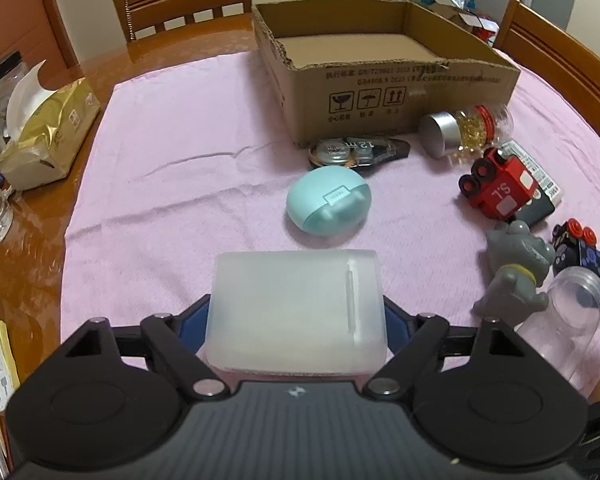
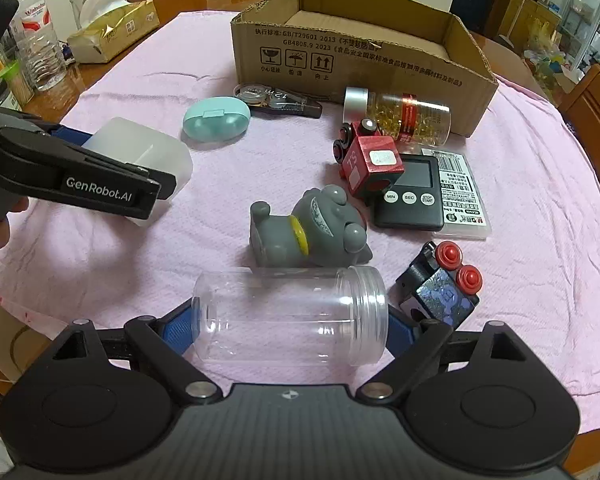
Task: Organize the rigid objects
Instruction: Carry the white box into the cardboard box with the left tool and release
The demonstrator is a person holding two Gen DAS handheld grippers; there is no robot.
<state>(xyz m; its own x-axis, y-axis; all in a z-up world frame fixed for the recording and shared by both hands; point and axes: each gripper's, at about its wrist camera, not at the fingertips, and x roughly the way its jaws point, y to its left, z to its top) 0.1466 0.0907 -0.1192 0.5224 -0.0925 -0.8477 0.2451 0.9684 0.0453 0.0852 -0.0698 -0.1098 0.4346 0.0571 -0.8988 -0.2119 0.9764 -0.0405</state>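
Observation:
My left gripper [image 1: 296, 316] is shut on a frosted white plastic box [image 1: 296, 308], held above the pink cloth; the box also shows in the right wrist view [image 2: 148, 148]. My right gripper [image 2: 292, 320] is shut on a clear lidless jar [image 2: 292, 316] lying sideways between its blue pads. An open cardboard box [image 1: 399, 92] stands at the far side. On the cloth lie a teal case [image 1: 327, 204], a tape dispenser [image 1: 359, 152], a capsule bottle [image 2: 403, 116], a red toy train [image 2: 367, 160], a grey toy figure [image 2: 307, 232], a black timer [image 2: 411, 192] and a dark toy car [image 2: 439, 288].
A gold tissue pack [image 1: 44, 136] lies at the table's left edge, with water bottles [image 2: 36, 44] and a jar beside it. Wooden chairs [image 1: 180, 4] stand behind the table. A flat packaged card [image 2: 463, 196] lies beside the timer.

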